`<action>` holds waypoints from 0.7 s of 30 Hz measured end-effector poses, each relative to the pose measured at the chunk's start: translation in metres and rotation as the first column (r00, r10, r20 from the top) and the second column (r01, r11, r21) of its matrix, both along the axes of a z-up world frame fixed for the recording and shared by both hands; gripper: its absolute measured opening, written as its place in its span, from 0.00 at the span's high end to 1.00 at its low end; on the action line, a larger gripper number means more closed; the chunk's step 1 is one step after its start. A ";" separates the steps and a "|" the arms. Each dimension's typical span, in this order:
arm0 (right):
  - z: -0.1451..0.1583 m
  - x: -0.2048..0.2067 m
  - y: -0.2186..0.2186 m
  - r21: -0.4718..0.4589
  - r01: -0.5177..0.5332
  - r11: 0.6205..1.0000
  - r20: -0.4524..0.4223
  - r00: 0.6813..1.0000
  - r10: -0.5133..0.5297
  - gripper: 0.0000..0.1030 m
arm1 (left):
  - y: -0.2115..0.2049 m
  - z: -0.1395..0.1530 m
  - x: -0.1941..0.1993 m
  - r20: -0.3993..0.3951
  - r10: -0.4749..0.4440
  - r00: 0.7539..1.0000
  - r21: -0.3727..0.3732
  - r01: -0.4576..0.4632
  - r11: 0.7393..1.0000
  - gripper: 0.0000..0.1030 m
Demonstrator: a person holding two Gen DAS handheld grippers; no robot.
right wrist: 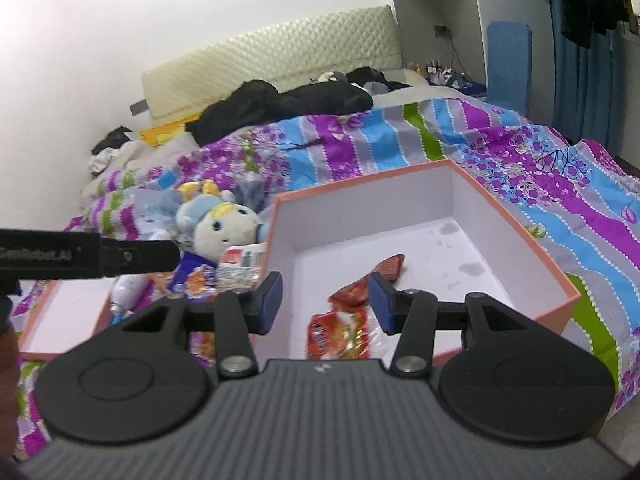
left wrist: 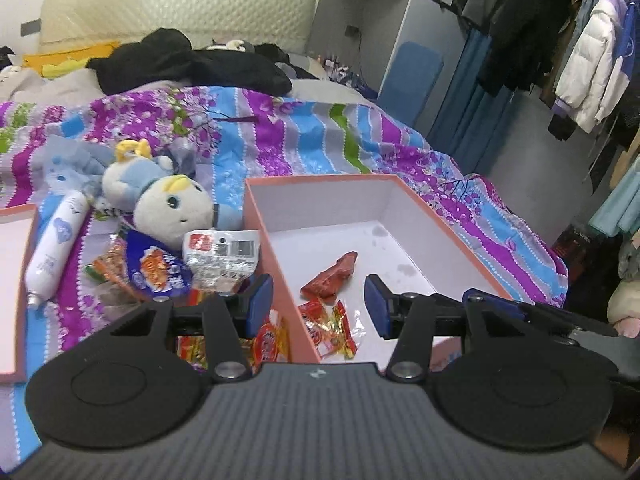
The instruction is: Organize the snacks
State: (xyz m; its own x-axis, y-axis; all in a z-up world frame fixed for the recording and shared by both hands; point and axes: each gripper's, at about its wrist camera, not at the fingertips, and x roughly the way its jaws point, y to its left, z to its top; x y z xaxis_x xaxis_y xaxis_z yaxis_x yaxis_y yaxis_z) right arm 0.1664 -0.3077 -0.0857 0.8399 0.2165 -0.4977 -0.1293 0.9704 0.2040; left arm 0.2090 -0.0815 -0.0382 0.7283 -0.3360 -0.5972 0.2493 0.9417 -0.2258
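Red snack packs [left wrist: 331, 276] in pink box [left wrist: 280, 264]; more packs [left wrist: 160, 268] loose beside.

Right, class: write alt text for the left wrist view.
The left gripper hangs open over a pink box holding two red snack packets, on a striped bedspread. More snack packets and a plush toy lie left.

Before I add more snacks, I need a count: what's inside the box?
The box holds a red packet and some orange wrapped snacks. The gripper body hides its near corner.
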 end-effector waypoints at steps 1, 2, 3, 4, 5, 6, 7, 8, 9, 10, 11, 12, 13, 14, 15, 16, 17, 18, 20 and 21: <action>0.003 -0.008 0.003 0.003 -0.005 1.000 0.007 1.000 0.005 0.51 | 0.003 0.002 -0.008 0.006 0.001 1.000 -0.004 -0.001 1.000 0.45; 0.005 -0.013 0.005 0.003 -0.009 1.000 0.014 1.000 0.009 0.51 | 0.007 0.005 -0.016 0.013 0.002 1.000 -0.009 -0.002 1.000 0.45; 0.008 -0.019 0.007 0.002 -0.010 1.000 0.022 1.000 0.010 0.51 | 0.011 0.007 -0.023 0.019 0.005 1.000 -0.011 -0.004 1.000 0.45; 0.010 -0.025 0.009 0.001 -0.009 1.000 0.028 1.000 0.009 0.51 | 0.014 0.009 -0.031 0.024 0.008 1.000 -0.013 -0.008 1.000 0.45; 0.011 -0.030 0.011 0.001 -0.009 1.000 0.032 0.999 0.009 0.51 | 0.018 0.010 -0.038 0.029 0.012 1.000 -0.014 -0.011 1.000 0.45; 0.013 -0.035 0.012 0.000 -0.011 1.000 0.036 0.999 0.011 0.51 | 0.021 0.012 -0.045 0.033 0.018 0.999 -0.017 -0.017 1.000 0.45; 0.014 -0.040 0.014 -0.003 -0.014 1.000 0.040 0.999 0.014 0.51 | 0.024 0.013 -0.051 0.035 0.023 0.999 -0.019 -0.023 1.000 0.45; 0.015 -0.045 0.016 -0.007 -0.017 1.000 0.042 0.999 0.018 0.51 | 0.027 0.013 -0.058 0.038 0.028 0.999 -0.023 -0.028 0.999 0.45; 0.016 -0.049 0.018 -0.009 -0.021 1.000 0.043 0.999 0.021 0.51 | 0.031 0.014 -0.065 0.038 0.037 0.999 -0.025 -0.036 0.999 0.45; 0.017 -0.054 0.020 -0.009 -0.028 1.000 0.044 0.999 0.028 0.51 | 0.034 0.014 -0.070 0.035 0.044 0.998 -0.028 -0.043 0.999 0.45; 0.017 -0.058 0.021 -0.007 -0.033 0.999 0.044 0.998 0.033 0.51 | 0.036 0.014 -0.073 0.032 0.049 0.998 -0.030 -0.048 0.998 0.45; 0.017 -0.062 0.023 -0.003 -0.037 0.999 0.042 0.998 0.037 0.51 | 0.037 0.015 -0.078 0.030 0.058 0.998 -0.028 -0.057 0.998 0.45; 0.017 -0.067 0.024 0.004 -0.041 0.999 0.040 0.998 0.041 0.51 | 0.039 0.016 -0.084 0.033 0.066 0.997 -0.026 -0.066 0.998 0.45; 0.018 -0.071 0.026 0.010 -0.045 0.999 0.040 0.998 0.044 0.51 | 0.041 0.017 -0.089 0.035 0.071 0.997 -0.027 -0.070 0.997 0.45; 0.018 -0.076 0.028 0.015 -0.050 0.999 0.041 0.998 0.050 0.51 | 0.043 0.018 -0.095 0.039 0.075 0.996 -0.026 -0.074 0.997 0.45; 0.018 -0.080 0.031 0.016 -0.060 0.998 0.043 0.997 0.059 0.51 | 0.046 0.018 -0.101 0.040 0.083 0.996 -0.025 -0.082 0.996 0.45; 0.019 -0.084 0.034 0.013 -0.068 0.998 0.045 0.997 0.068 0.51 | 0.048 0.019 -0.105 0.040 0.092 0.995 -0.027 -0.091 0.996 0.45; 0.019 -0.088 0.037 0.007 -0.077 0.997 0.048 0.996 0.077 0.51 | 0.050 0.019 -0.111 0.040 0.098 0.994 -0.029 -0.097 0.995 0.45; 0.019 -0.095 0.042 -0.005 -0.094 0.996 0.050 0.994 0.094 0.51 | 0.055 0.018 -0.122 0.042 0.112 0.993 -0.029 -0.111 0.993 0.45; 0.019 -0.098 0.045 -0.008 -0.105 0.994 0.046 0.993 0.105 0.51 | 0.058 0.018 -0.125 0.040 0.120 0.992 -0.030 -0.119 0.992 0.45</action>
State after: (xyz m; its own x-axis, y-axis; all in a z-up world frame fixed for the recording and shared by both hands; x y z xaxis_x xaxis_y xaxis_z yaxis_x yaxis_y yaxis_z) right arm 0.0682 -0.2632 -0.0672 0.8350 0.3021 -0.4599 -0.2399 0.9521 0.1897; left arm 0.0841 -0.0239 -0.0203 0.7883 -0.2606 -0.5574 0.1450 0.9590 -0.2434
